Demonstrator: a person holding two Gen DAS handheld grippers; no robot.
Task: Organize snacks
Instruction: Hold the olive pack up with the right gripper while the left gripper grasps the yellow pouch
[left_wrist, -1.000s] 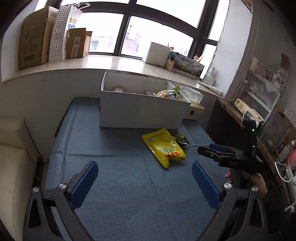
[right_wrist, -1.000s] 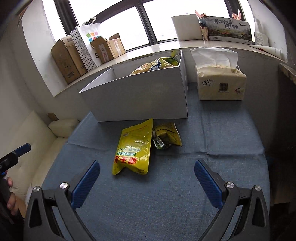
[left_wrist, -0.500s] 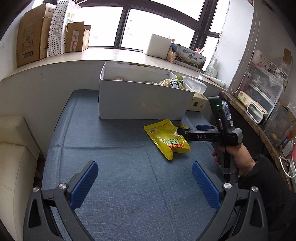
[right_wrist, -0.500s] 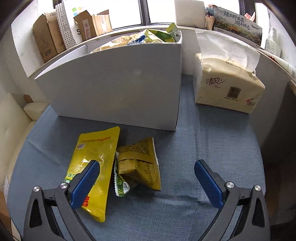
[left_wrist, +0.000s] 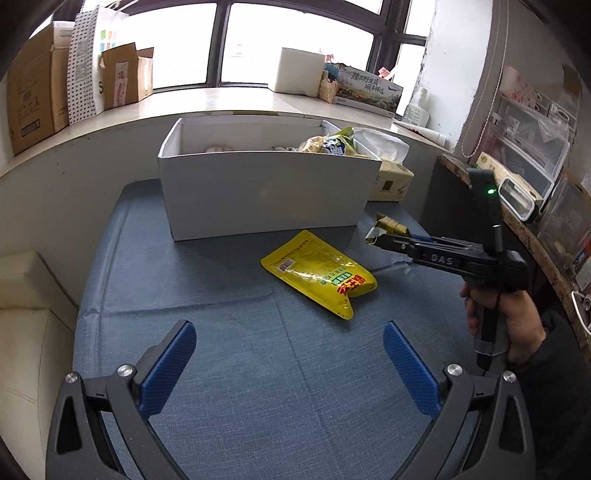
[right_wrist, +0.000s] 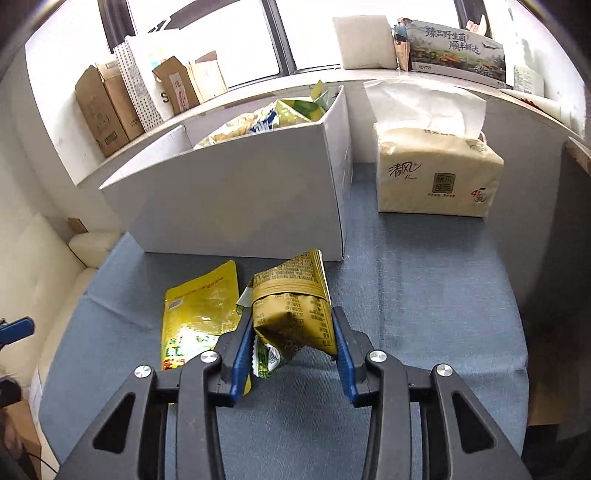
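My right gripper (right_wrist: 293, 334) is shut on a crumpled gold snack packet (right_wrist: 295, 306), held just above the blue cloth; a small green packet (right_wrist: 264, 356) shows under it. From the left wrist view the right gripper (left_wrist: 380, 238) holds that gold packet (left_wrist: 389, 223) in front of the white box's right corner. A yellow snack pouch (left_wrist: 319, 273) lies flat on the cloth, also in the right wrist view (right_wrist: 197, 314). The white box (left_wrist: 266, 192) holds several snacks. My left gripper (left_wrist: 288, 363) is open and empty, low over the near cloth.
A tissue pack (right_wrist: 436, 177) stands right of the white box (right_wrist: 240, 199). Cardboard boxes (left_wrist: 33, 99) and a dotted bag (left_wrist: 86, 81) line the windowsill. A cream cushion (left_wrist: 26, 332) is on the left. A dark counter with clutter (left_wrist: 535, 192) runs along the right.
My right gripper moved in over the small packets, closed on the gold packet and raised it off the cloth. My left gripper stayed open, nearly still.
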